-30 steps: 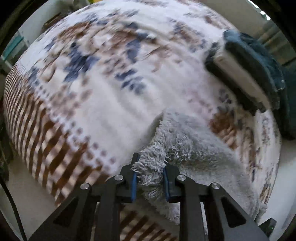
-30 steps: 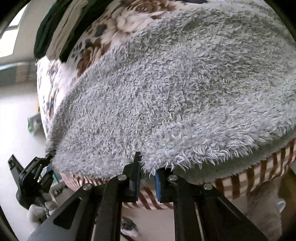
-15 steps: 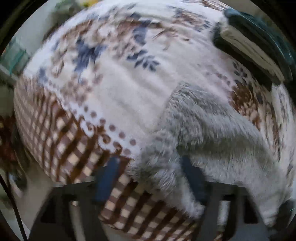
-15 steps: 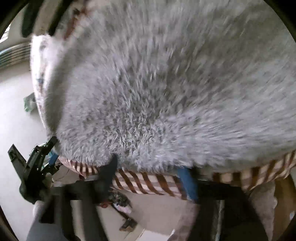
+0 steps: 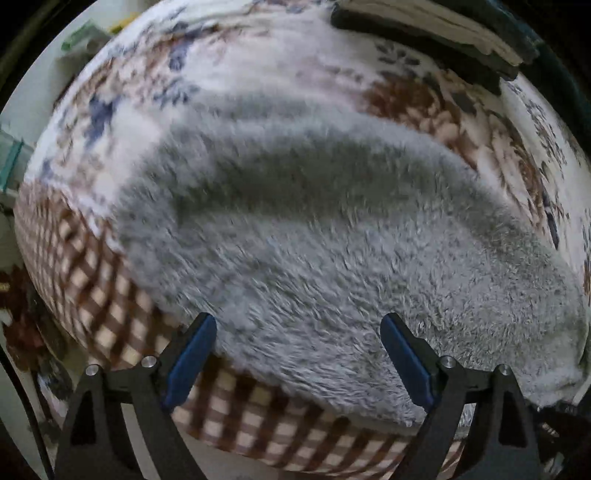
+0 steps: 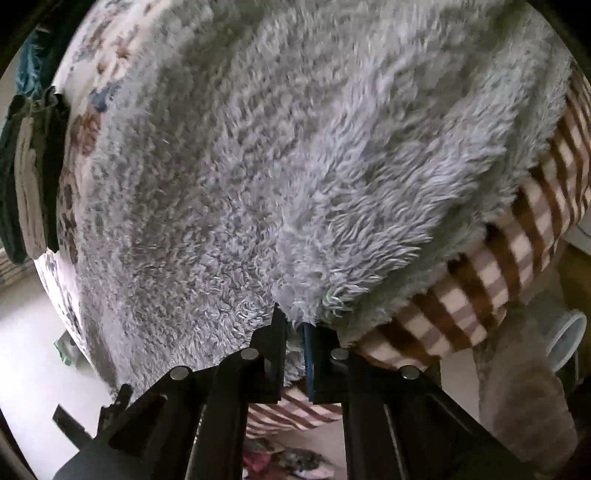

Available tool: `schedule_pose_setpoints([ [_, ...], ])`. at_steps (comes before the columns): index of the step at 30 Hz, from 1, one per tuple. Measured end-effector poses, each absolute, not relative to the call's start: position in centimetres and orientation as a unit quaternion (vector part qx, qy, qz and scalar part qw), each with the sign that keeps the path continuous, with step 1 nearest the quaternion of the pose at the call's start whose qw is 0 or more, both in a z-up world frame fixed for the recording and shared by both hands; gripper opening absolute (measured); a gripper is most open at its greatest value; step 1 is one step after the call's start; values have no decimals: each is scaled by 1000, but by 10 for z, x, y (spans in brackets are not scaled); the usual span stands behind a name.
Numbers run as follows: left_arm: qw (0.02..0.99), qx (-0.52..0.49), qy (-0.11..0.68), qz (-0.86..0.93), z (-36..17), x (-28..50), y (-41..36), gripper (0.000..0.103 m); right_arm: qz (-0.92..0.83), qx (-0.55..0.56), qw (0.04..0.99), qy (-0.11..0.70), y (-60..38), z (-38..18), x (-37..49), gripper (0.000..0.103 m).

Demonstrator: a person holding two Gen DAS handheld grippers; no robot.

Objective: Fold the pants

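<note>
Item: pants (image 5: pixel 332 236), grey fleece, lying flat on the bed (image 5: pixel 110 280), its cover floral in the middle and checked brown at the border. Position: the near edge of the pants runs along that checked border, close to the bed's edge; the long axis runs side to side before me, from the left gripper (image 5: pixel 297 354) toward the right gripper (image 6: pixel 295 332). Left jaws: spread wide and opening, pointing down over the near edge; fleece lies under the gap but the pads do not press on it. Right jaws: pressed together, pinching a tuft of the pants' near edge. Also present: folded clothes (image 5: pixel 436 33), dark and pale, stacked at the far side of the bed, well apart from the pants. Judgement: only my right hand has hold of the cloth, so it is the nearer to lifting; my left sits just above the same edge further along the axis and needs to close on it before both ends can be carried across to the far edge. Risk: thick pile may give the left jaws fluff only.
</note>
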State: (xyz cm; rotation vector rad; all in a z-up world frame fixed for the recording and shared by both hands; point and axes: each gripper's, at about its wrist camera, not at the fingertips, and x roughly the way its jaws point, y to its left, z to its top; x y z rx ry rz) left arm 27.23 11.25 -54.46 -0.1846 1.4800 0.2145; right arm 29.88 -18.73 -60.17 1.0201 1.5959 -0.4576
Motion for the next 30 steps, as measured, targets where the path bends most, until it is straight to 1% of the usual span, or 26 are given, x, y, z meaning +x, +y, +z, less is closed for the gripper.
schedule_pose_setpoints([
  [1, 727, -96, 672, 104, -550, 269, 115, 90, -187, 421, 572, 679, -187, -596, 299, 7],
  [2, 726, -110, 671, 106, -554, 265, 120, 76, -178, 405, 581, 683, -187, -590, 298, 7],
  [3, 721, -119, 674, 107, -559, 260, 124, 45, -172, 395, 587, 685, -176, -585, 293, 7],
  [5, 719, -111, 678, 105, -561, 254, 128, 22, -163, 384, 589, 692, -173, -580, 277, 7],
  [7, 729, -84, 671, 105, -554, 247, 129, 21, -159, 378, 584, 701, -170, -581, 270, 6],
  [10, 718, -78, 682, 113, -550, 248, 134, 27, -140, 369, 551, 736, -162, -619, 272, 7],
  [11, 711, -80, 688, 122, -545, 251, 134, 37, -133, 373, 536, 746, -162, -631, 275, 7],
  [12, 710, -81, 688, 125, -539, 253, 133, 41, -130, 379, 526, 750, -165, -637, 278, 8],
  [13, 717, -78, 682, 123, -527, 257, 127, 42, -129, 379, 528, 749, -169, -636, 279, 9],
  [14, 730, -68, 670, 116, -513, 260, 117, 46, -123, 378, 541, 741, -174, -628, 282, 17],
  [15, 743, -52, 659, 108, -501, 264, 105, 64, -114, 364, 566, 730, -179, -612, 288, 39],
  [16, 757, -25, 645, 98, -488, 268, 86, 77, -110, 348, 586, 724, -185, -602, 288, 53],
  [17, 769, -4, 634, 88, -478, 273, 67, 96, -108, 333, 605, 715, -189, -588, 292, 77],
  [18, 782, 19, 618, 78, -468, 276, 45, 98, -107, 318, 631, 700, -200, -569, 296, 80],
  [21, 803, 69, 591, 30, -451, 285, -33, 98, -133, 269, 673, 675, -243, -535, 302, 81],
  [24, 801, 99, 590, -2, -458, 294, -103, 98, -203, 198, 706, 649, -309, -516, 314, 81],
  [27, 784, 127, 606, -46, -481, 290, -185, 98, -261, 167, 724, 616, -390, -511, 327, 81],
  [29, 769, 144, 619, -68, -495, 287, -233, 98, -281, 145, 717, 621, -433, -525, 343, 81],
  [30, 762, 154, 624, -79, -504, 283, -254, 98, -279, 126, 709, 635, -452, -535, 347, 79],
])
